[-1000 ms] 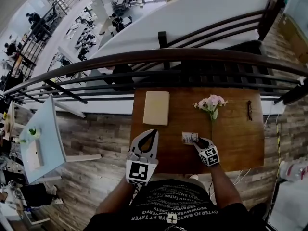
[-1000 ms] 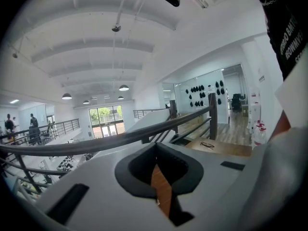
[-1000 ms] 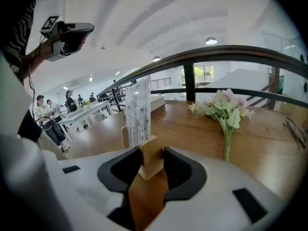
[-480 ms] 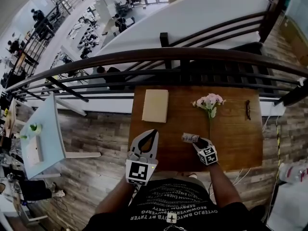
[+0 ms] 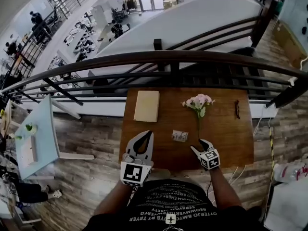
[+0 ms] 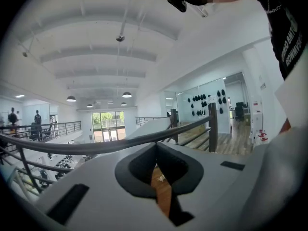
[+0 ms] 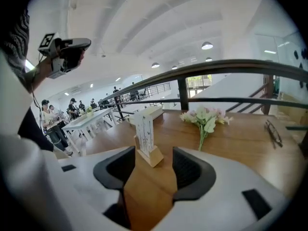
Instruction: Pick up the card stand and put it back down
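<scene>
The card stand (image 5: 179, 135), a small wooden base with a white printed card, stands upright on the brown table (image 5: 226, 138). My right gripper (image 5: 198, 145) sits just behind it toward the near edge. Its jaws are opening, and nothing is between them. In the right gripper view the card stand (image 7: 146, 134) is just ahead of the right gripper (image 7: 153, 152), apart from both pads. My left gripper (image 5: 148, 134) hovers over the table's near left edge with its tips together and holds nothing. In the left gripper view the left gripper (image 6: 155, 146) shows only a thin slit.
A beige notebook (image 5: 147, 106) lies at the table's far left. A pink flower sprig (image 5: 197, 102) lies mid-table, and glasses (image 5: 237, 109) lie at the far right. A dark railing (image 5: 159, 59) runs behind the table. A pale blue table (image 5: 41, 129) stands to the left.
The right gripper was closed on the card stand. Now its jaws have spread and drawn back a little, and the stand is left standing on the table. The left gripper has stayed put.
</scene>
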`<move>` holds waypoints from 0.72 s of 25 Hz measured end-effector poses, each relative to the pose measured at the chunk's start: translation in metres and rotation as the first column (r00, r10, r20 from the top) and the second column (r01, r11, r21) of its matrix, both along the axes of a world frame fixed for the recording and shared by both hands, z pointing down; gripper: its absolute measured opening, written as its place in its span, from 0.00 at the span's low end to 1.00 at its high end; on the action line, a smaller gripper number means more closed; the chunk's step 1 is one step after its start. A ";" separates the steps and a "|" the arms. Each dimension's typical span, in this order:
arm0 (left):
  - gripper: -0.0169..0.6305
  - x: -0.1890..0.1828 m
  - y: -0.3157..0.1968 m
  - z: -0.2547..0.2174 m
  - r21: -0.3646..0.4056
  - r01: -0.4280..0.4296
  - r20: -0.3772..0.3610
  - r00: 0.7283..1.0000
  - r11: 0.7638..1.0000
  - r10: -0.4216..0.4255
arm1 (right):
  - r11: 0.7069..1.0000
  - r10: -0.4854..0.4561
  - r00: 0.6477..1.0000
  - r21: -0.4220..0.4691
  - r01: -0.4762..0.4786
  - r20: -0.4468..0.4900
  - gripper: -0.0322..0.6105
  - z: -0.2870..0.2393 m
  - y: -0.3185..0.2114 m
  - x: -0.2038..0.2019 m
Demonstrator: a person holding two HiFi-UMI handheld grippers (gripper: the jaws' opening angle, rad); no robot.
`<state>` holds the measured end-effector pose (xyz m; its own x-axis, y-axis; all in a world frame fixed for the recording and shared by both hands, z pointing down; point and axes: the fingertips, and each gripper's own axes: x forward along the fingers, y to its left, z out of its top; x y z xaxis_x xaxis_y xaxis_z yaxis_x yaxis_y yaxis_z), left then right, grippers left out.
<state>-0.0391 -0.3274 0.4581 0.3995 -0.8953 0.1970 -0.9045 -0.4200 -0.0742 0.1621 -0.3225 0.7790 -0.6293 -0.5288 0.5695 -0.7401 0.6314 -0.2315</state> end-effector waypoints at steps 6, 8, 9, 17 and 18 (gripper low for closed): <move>0.06 0.014 0.020 -0.018 0.063 0.030 -0.006 1.000 0.998 -0.030 | 0.986 -0.009 1.000 0.167 0.006 0.014 0.24 -0.094 0.006 0.017; 0.06 0.020 0.027 -0.021 0.076 0.037 0.007 0.999 0.996 -0.038 | 0.974 0.004 1.000 0.225 -0.010 0.027 0.09 -0.129 0.007 0.023; 0.06 0.023 0.031 -0.023 0.081 0.042 0.006 0.999 0.996 -0.043 | 0.968 0.006 0.999 0.249 -0.015 0.039 0.07 -0.145 0.008 0.025; 0.06 0.046 0.071 -0.037 0.101 0.059 -0.015 0.998 0.993 -0.058 | 0.912 0.001 0.997 0.408 -0.033 0.077 0.07 -0.252 0.022 0.039; 0.06 0.048 0.075 -0.038 0.105 0.062 -0.008 0.998 0.993 -0.061 | 0.907 0.001 0.997 0.421 -0.035 0.080 0.07 -0.264 0.024 0.042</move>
